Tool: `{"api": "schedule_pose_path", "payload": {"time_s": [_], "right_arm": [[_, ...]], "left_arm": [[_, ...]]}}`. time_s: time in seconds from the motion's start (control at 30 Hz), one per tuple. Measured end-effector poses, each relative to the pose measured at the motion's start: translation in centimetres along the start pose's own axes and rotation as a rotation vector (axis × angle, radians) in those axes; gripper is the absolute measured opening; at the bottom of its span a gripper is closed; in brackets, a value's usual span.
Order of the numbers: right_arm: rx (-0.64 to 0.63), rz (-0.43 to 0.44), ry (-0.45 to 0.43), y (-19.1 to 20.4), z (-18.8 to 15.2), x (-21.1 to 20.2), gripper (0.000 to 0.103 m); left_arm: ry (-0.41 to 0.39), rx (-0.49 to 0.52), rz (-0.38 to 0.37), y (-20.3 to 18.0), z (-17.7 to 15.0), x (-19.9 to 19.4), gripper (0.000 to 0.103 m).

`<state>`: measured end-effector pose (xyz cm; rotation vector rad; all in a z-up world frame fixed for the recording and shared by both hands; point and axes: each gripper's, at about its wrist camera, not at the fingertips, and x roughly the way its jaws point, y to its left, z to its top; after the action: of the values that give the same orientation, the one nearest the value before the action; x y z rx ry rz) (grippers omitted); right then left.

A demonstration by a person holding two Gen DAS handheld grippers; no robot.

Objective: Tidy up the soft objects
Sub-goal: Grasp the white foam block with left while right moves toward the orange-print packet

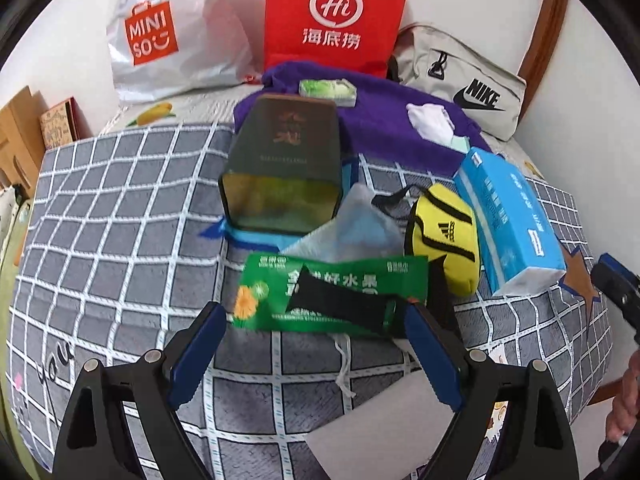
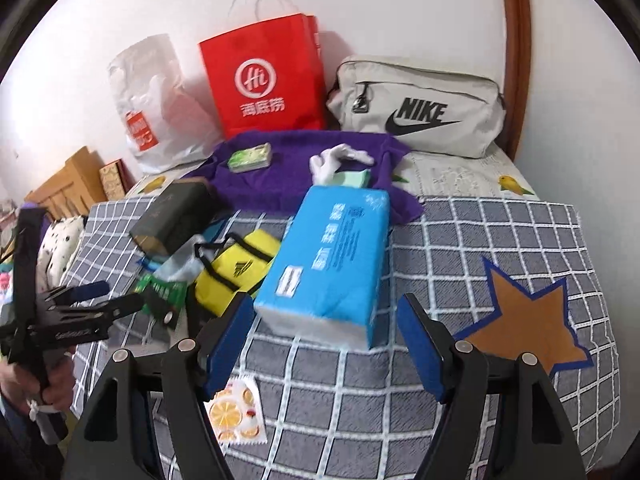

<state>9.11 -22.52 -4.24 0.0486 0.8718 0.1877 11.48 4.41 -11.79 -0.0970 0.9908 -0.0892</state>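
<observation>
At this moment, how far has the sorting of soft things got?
Nothing looks sorted: the green bag, yellow pouch and tissue pack lie loose on the bed. Nothing is in hand: the left gripper is open at the green bag, the right gripper open at the tissue pack. Everything remains.

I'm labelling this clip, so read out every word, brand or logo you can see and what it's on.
"MINI SO": white plastic bag.
"Hi" with "海底捞": red paper bag.
"NIKE": grey pouch.
"adidas": yellow pouch, very small.
"好水果": green packet, partly covered.
Blue tissue pack and dark tin: unreadable.
</observation>
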Motion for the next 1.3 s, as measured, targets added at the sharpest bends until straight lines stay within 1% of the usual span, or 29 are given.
{"api": "schedule_pose_path", "payload": {"time_s": [0.07,0.17,0.33,0.43,0.6,0.7,0.77,0.9,0.93,1.0,1.03,1.17,1.2,1.3], "right_arm": [[-0.021,0.004,0.004,0.5,-0.4,-0.1,0.074],[-0.063,0.026,0.006,1.3,-1.2,-0.1,0.074],[-0.080,0.042,0.025,1.9,-1.8,0.4,0.074],[-0.087,0.056,0.036,2.3,-2.1,0.6,0.074],[-0.129,0.056,0.046,3.0,-2.8,0.4,0.074],[-0.142,0.053,0.050,3.1,-3.2,0.3,0.074],[-0.142,0.053,0.061,3.1,-3.5,0.4,0.074],[-0.179,0.055,0.080,3.4,-4.1,0.5,0.074],[-0.189,0.057,0.086,3.5,-4.3,0.6,0.074],[-0.205,0.072,0.102,3.7,-4.8,0.9,0.074],[-0.210,0.076,0.110,3.9,-5.0,1.1,0.074],[-0.220,0.090,0.140,4.1,-5.7,1.8,0.074],[-0.218,0.090,0.145,4.1,-5.8,1.9,0.074],[-0.209,0.104,0.149,4.1,-5.8,2.0,0.074]], "left_arm": [[0.014,0.003,-0.016,-0.1,-0.4,0.0,0.090],[0.000,0.013,-0.053,-0.1,-1.3,-0.9,0.090],[0.024,0.024,-0.089,-0.5,-2.9,-1.9,0.091],[0.045,0.016,-0.104,-1.0,-3.7,-1.9,0.091],[0.064,0.089,-0.105,-2.4,-5.3,-1.5,0.091],[0.081,0.104,-0.120,-2.9,-5.9,-0.7,0.091],[0.081,0.088,-0.157,-2.9,-6.0,-0.4,0.091],[0.069,0.112,-0.163,-3.3,-6.1,-0.3,0.091],[0.067,0.113,-0.164,-3.3,-6.1,-0.4,0.090],[0.059,0.105,-0.199,-3.1,-6.0,-0.7,0.071],[0.059,0.100,-0.218,-3.0,-6.0,-0.9,0.071],[0.029,0.119,-0.223,-2.8,-5.9,-1.8,0.058],[0.022,0.115,-0.232,-2.6,-5.9,-2.2,0.053],[0.003,0.112,-0.265,-2.1,-5.6,-2.9,0.046]]}}
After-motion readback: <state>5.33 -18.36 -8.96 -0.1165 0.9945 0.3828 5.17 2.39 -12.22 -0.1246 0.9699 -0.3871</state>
